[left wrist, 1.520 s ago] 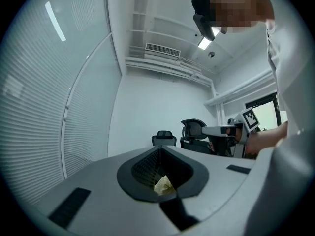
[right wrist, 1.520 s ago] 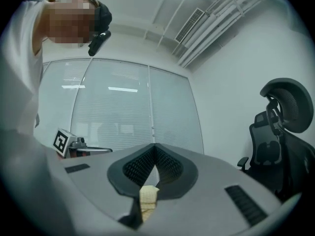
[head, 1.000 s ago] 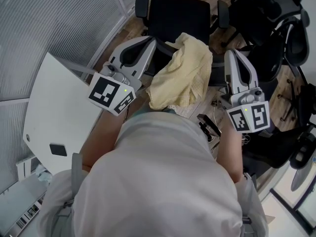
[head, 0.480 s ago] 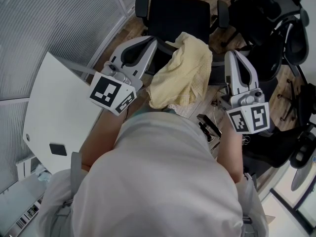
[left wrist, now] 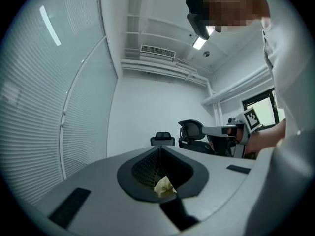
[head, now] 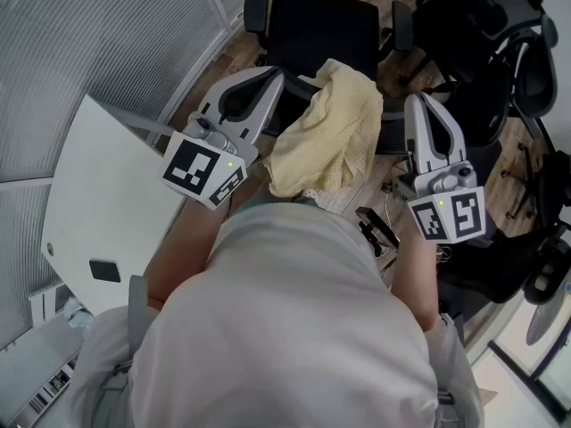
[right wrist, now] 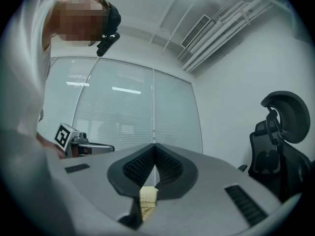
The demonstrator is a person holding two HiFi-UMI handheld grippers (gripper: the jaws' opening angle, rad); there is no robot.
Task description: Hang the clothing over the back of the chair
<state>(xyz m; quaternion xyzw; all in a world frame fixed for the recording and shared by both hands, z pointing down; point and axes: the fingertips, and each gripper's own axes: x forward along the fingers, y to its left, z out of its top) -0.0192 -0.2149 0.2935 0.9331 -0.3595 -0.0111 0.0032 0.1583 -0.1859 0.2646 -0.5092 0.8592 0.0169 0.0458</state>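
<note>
A pale yellow piece of clothing (head: 328, 134) hangs bunched between my two grippers, above the near edge of a black office chair (head: 323, 27). My left gripper (head: 270, 77) is shut on its left side; a scrap of the yellow cloth (left wrist: 165, 186) shows pinched low between the jaws of the left gripper (left wrist: 160, 154). My right gripper (head: 417, 102) is shut on the right side, with a strip of the cloth (right wrist: 147, 200) caught between the jaws of the right gripper (right wrist: 154, 151). The chair's back is hidden under the clothing and the person's body.
A white table (head: 98, 203) stands at the left beside a wall of blinds (head: 98, 34). Several black office chairs (head: 500, 52) crowd the right side. The floor is wood. The person's torso fills the lower half of the head view.
</note>
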